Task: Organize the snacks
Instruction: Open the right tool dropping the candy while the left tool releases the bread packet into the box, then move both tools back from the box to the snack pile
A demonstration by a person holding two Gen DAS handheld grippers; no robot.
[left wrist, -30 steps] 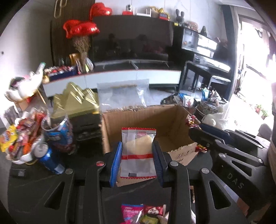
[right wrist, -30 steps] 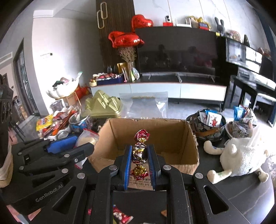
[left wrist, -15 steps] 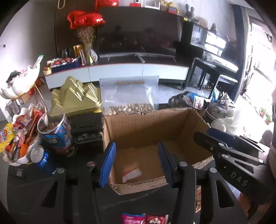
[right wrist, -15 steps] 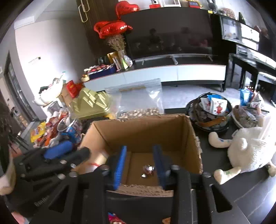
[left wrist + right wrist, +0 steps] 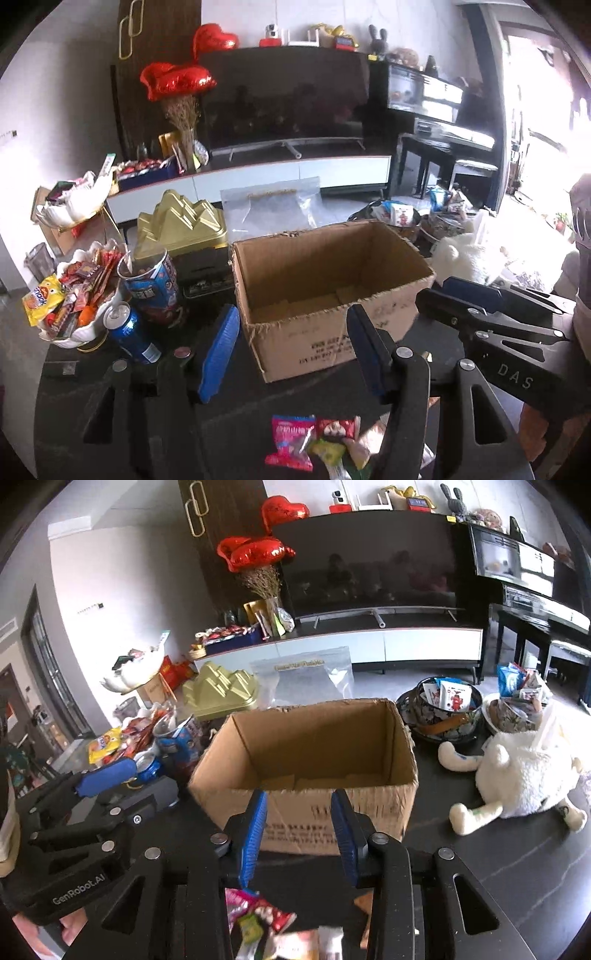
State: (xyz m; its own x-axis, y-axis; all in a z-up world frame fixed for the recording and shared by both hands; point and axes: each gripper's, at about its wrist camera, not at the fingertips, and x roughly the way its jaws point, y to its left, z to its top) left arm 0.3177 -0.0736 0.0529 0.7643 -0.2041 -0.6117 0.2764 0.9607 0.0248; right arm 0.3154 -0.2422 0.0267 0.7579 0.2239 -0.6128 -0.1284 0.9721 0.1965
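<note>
An open cardboard box [image 5: 325, 280] stands on the dark table; it also shows in the right wrist view [image 5: 306, 760]. Its inside floor is mostly hidden by the near wall. My left gripper [image 5: 291, 350] is open and empty, in front of the box's near wall. My right gripper [image 5: 299, 830] is open and empty, also in front of the box. Loose snack packets [image 5: 314, 439] lie on the table below the left gripper; they also show in the right wrist view [image 5: 266, 923]. The right gripper's body [image 5: 495, 332] shows at the right of the left wrist view.
A white bowl of snacks [image 5: 74, 295], a blue can [image 5: 133, 332] and a blue tub [image 5: 151, 284] stand left of the box. A gold tin [image 5: 181, 225] and clear bag [image 5: 273, 206] are behind it. A plush sheep [image 5: 524, 771] and dark bowls [image 5: 447, 705] are on the right.
Both grippers opened and dropped their loads into the box: the left a clear snack packet, the right a foil candy. Both then pulled back and down from the box.
</note>
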